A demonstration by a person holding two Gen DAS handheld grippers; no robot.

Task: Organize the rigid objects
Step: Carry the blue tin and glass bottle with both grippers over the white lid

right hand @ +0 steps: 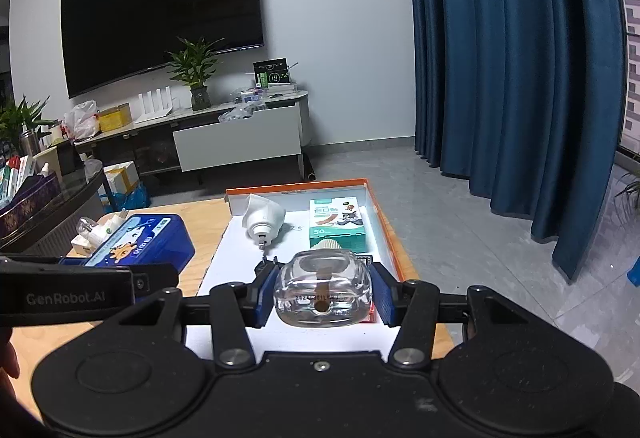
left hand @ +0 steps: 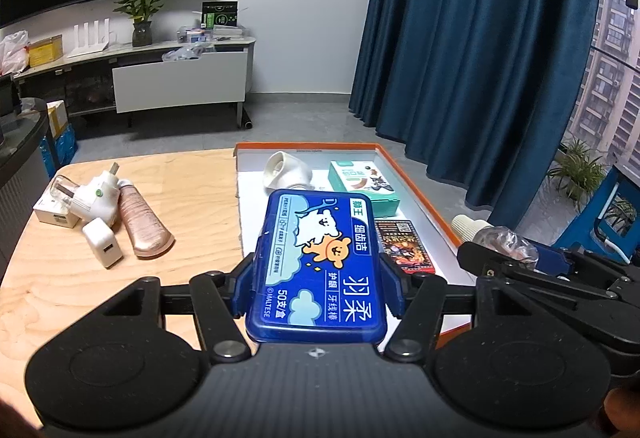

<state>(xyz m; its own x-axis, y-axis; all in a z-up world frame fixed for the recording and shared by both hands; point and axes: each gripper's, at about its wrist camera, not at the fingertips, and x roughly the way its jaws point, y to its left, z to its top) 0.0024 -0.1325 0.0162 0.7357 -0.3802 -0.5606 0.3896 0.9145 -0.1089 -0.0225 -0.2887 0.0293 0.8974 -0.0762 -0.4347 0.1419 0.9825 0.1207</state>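
Nearest the left wrist camera, the left gripper is closed on a blue floss-pick box, its blue pads pressed to the two long sides. The box lies flat, label up, with its long axis running straight out along the fingers, so its far short end points toward the orange-rimmed tray. It hangs over the seam where the bare wooden tabletop meets the tray's left rim, and the open white floor on the tray's near left side lies just ahead of it and below.

The right gripper is likewise clamped, on a small clear glass bottle. The bottle lies on its side with its base toward the camera and its ribbed white cap pointing away (so its long axis also follows the fingers). It is held over the tray's near right part, above a dark printed card box lying there. This hand is the one further inside the tray rim, and I judge it the nearer to a set-down; the left needs a short carry rightward first.

Further in, toward the tray's far edge, sit a white plug adapter at the left and a green plaster box at the right.

Back on the tabletop's far left corner lie a white charger, a pink tube and another white plug.
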